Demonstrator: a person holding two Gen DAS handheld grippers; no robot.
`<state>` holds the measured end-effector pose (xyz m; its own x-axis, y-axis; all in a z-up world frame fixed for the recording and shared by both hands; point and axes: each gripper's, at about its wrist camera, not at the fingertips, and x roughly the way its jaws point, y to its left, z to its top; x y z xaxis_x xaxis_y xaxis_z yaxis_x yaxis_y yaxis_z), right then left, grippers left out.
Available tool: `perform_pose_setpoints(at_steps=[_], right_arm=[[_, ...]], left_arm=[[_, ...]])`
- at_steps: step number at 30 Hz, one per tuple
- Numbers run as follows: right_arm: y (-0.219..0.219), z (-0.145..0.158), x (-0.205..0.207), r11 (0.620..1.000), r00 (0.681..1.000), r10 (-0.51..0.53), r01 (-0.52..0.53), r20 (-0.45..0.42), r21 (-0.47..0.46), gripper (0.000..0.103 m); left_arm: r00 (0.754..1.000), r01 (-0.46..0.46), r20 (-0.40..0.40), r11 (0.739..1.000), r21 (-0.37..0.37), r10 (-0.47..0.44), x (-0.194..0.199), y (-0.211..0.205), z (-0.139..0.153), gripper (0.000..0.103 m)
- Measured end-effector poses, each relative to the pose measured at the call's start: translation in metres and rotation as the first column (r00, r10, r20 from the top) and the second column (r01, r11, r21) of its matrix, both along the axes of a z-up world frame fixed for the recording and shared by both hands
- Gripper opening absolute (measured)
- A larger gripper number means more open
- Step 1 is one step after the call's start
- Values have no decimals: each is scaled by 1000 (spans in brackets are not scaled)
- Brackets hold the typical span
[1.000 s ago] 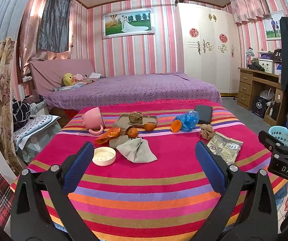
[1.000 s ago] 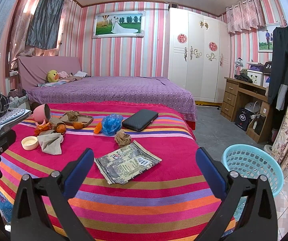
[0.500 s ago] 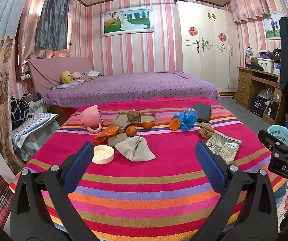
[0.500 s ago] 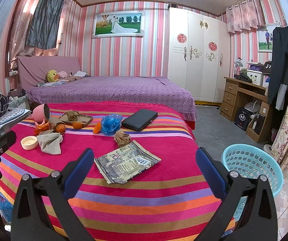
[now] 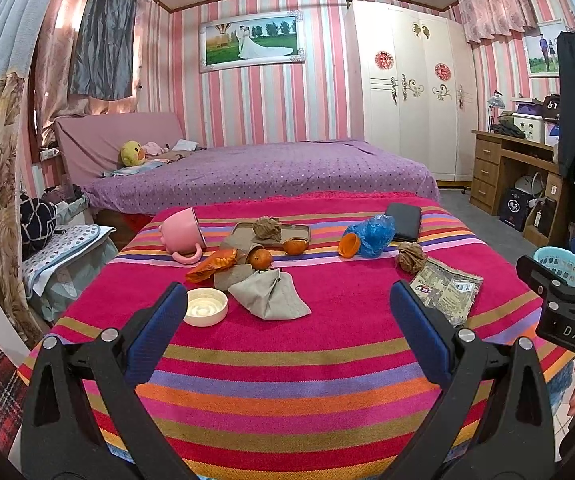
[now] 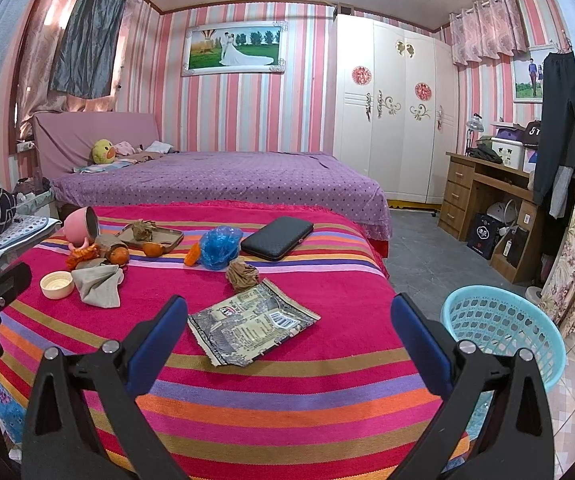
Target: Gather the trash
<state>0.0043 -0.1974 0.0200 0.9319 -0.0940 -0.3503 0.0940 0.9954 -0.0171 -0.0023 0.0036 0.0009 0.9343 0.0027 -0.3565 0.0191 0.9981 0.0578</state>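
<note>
Trash lies scattered on a striped cloth (image 5: 287, 360): a white lid (image 5: 206, 306), a grey crumpled rag (image 5: 270, 295), an orange wrapper (image 5: 211, 265), orange peels (image 5: 295, 246), a blue plastic bag (image 5: 371, 234), a brown paper ball (image 5: 410, 257) and a printed foil packet (image 6: 249, 322). My left gripper (image 5: 285, 316) hovers open above the near part of the cloth, empty. My right gripper (image 6: 287, 320) is open too, just short of the foil packet. A turquoise basket (image 6: 503, 328) stands on the floor to the right.
A pink mug (image 5: 181, 234) lies on its side near a brown tray (image 5: 243, 236) holding another paper ball. A black wallet (image 6: 277, 237) rests at the far right of the cloth. Beyond are a purple bed (image 5: 255, 172), a wardrobe and a wooden desk (image 6: 483, 200).
Both views have shifted only slightly; the left view drifted a little, and both grippers stay open and empty above the cloth.
</note>
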Motion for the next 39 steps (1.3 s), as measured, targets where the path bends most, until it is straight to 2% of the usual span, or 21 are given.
perform_pose_setpoints(at_steps=[30, 39], right_arm=[[-4, -2, -1, 1000, 1000, -2, 2, 5, -6, 99], [-2, -1, 8, 1000, 1000, 9, -9, -2, 0, 99]], left_arm=[[1000, 1, -18, 1000, -9, -1, 1, 5, -3, 98], [999, 0, -32, 1000, -22, -1, 10, 16, 6, 98]])
